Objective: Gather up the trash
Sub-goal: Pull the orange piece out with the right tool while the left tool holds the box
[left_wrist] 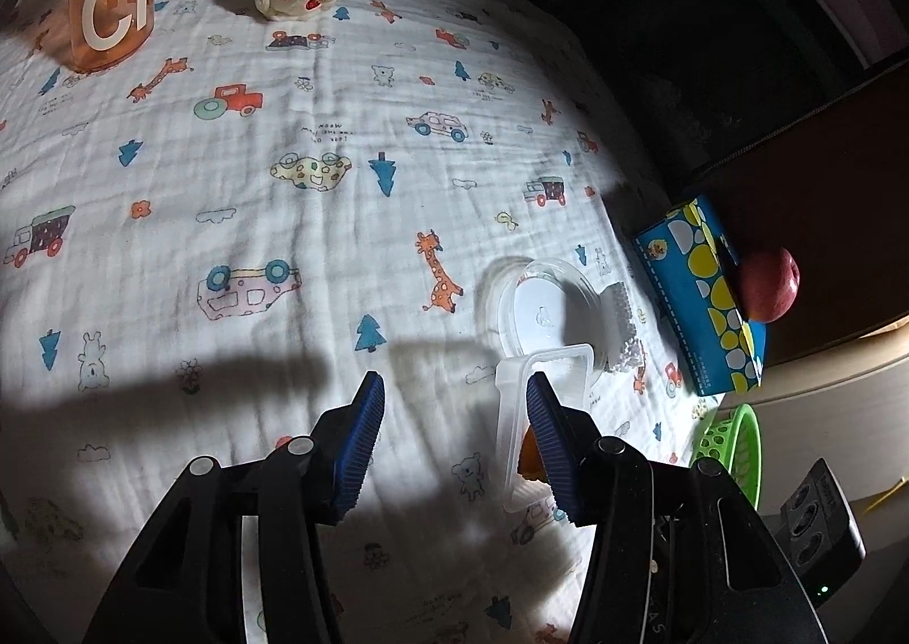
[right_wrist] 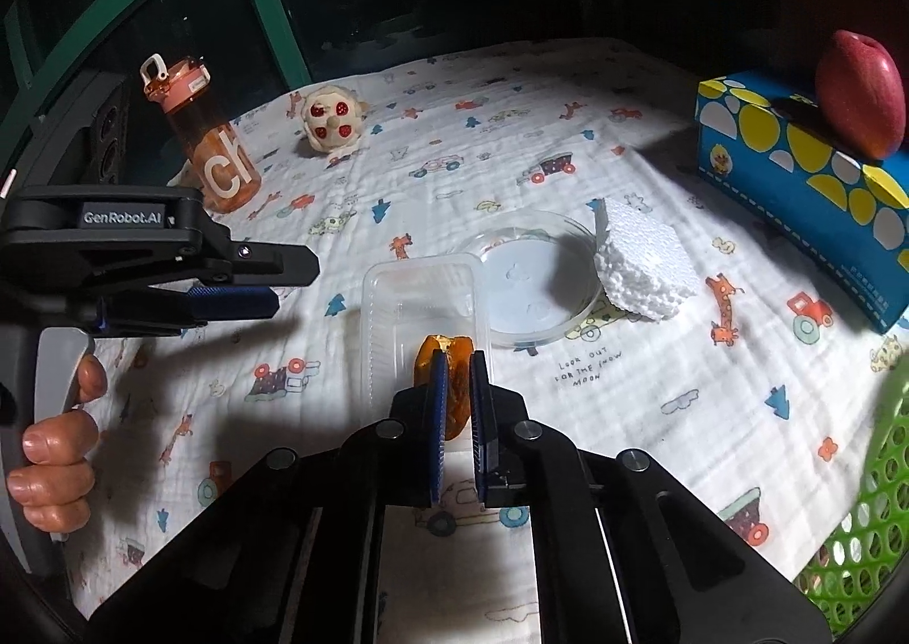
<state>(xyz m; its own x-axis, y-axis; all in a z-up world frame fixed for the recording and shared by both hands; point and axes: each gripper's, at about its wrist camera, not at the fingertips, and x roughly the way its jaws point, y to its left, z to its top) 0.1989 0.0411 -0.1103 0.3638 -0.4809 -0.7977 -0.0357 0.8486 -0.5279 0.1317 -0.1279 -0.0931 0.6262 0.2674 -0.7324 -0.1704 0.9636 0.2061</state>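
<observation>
**Orange peel pinched over the clear tray**

Orange peel (right_wrist: 449, 388) sits between the nearly closed fingers of the right gripper (right_wrist: 456, 405), just above the clear plastic tray (right_wrist: 420, 303) on the cloth-covered worktop (right_wrist: 511, 133). The left gripper (left_wrist: 454, 439) hangs wide open beside the tray, holding nothing.

Risk, as I judge it: the peel looks thin and slippery, so a shallow pinch could drop it short of the green basket (right_wrist: 869, 519); the light tray might also drag along if caught.

Count: one peel, one tray, one round clear lid (right_wrist: 528, 286), one foam block (right_wrist: 642, 263), one basket, one tissue box (right_wrist: 795, 172), one apple (right_wrist: 858, 93), one bottle (right_wrist: 210, 144), one plush toy (right_wrist: 332, 118).
</observation>
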